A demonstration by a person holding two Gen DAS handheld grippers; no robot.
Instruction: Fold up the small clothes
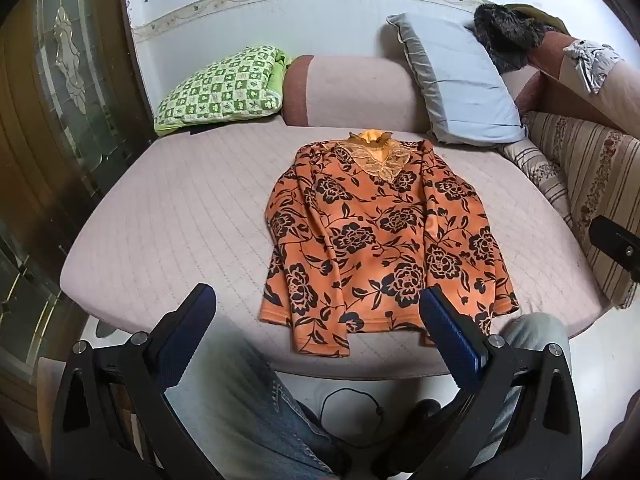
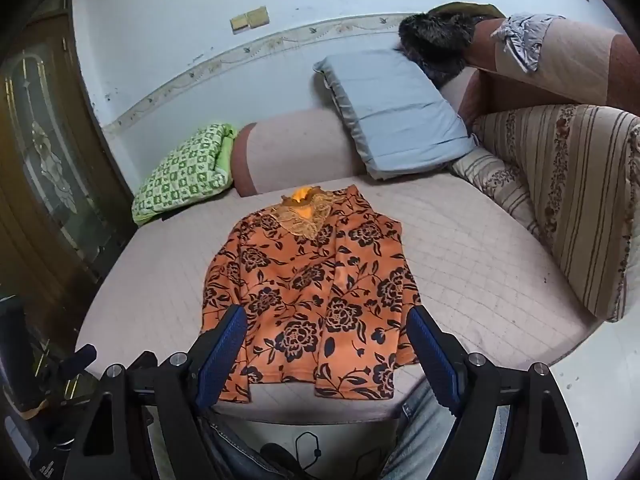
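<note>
An orange top point(image 1: 376, 236) with black flowers and a lace collar lies flat on the pink quilted bed point(image 1: 192, 216), collar toward the wall, sleeves folded in along the body. My left gripper point(image 1: 320, 300) hovers open above the bed's near edge, short of the hem, with nothing between its blue pads. In the right wrist view the same top point(image 2: 312, 292) lies ahead, and my right gripper point(image 2: 326, 320) stands open above its lower part, not touching the cloth. The left gripper's body point(image 2: 60, 364) shows at the left edge there.
A green checked folded blanket point(image 1: 220, 88), a pink bolster point(image 1: 348, 92) and a grey-blue pillow point(image 1: 456, 80) line the wall side. A striped floral cushion point(image 1: 588, 184) stands at the right. A person's jeans-clad legs point(image 1: 240, 400) are below the bed edge. A wooden glazed door point(image 1: 48, 120) is at left.
</note>
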